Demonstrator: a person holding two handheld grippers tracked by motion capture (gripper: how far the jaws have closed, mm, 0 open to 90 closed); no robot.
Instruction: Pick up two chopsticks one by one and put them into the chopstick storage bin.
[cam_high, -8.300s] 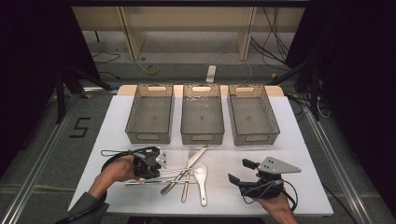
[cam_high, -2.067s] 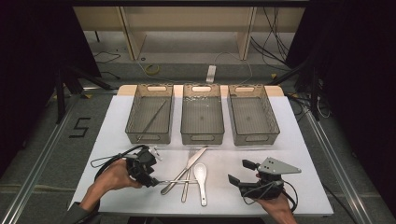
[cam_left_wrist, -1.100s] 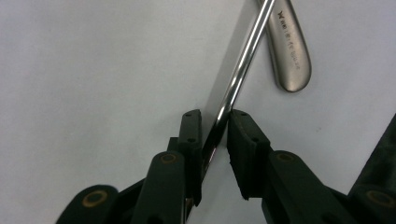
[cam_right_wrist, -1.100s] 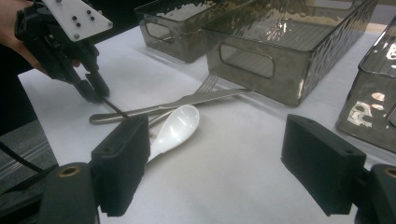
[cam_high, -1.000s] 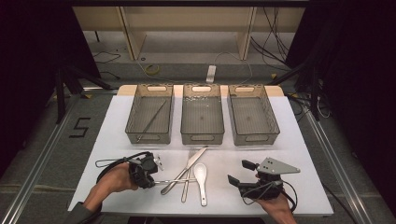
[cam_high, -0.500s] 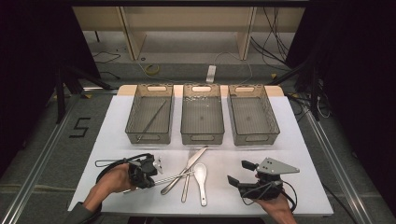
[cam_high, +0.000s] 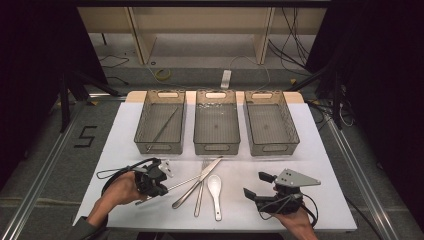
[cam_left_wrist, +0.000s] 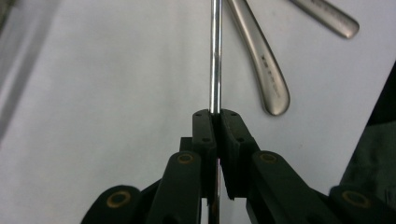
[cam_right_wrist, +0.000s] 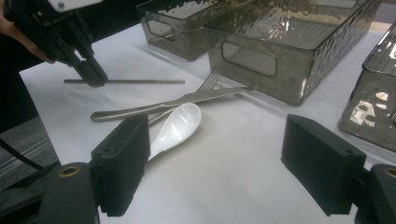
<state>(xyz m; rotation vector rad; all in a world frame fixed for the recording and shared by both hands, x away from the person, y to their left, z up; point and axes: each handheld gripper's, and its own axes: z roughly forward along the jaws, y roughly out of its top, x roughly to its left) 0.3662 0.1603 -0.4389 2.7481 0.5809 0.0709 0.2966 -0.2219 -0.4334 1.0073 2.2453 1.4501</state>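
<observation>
Two black jaws of the left gripper (cam_left_wrist: 215, 116) have just closed onto a thin, polished metal chopstick (cam_left_wrist: 215, 56) lying on the white table (cam_high: 320, 150) — the right gripper view shows its full length. Right gripper (cam_right_wrist: 219, 163) hovers with jaws apart, near the glossy white spoon (cam_right_wrist: 175, 126).

A: The left gripper (cam_high: 159, 181) is covering part of the chopstick (cam_left_wrist: 215, 56), whose far end is running off the top of the left gripper view.

B: The fork (cam_high: 200, 192) is lying partly hidden under the knife (cam_high: 197, 183).
</observation>
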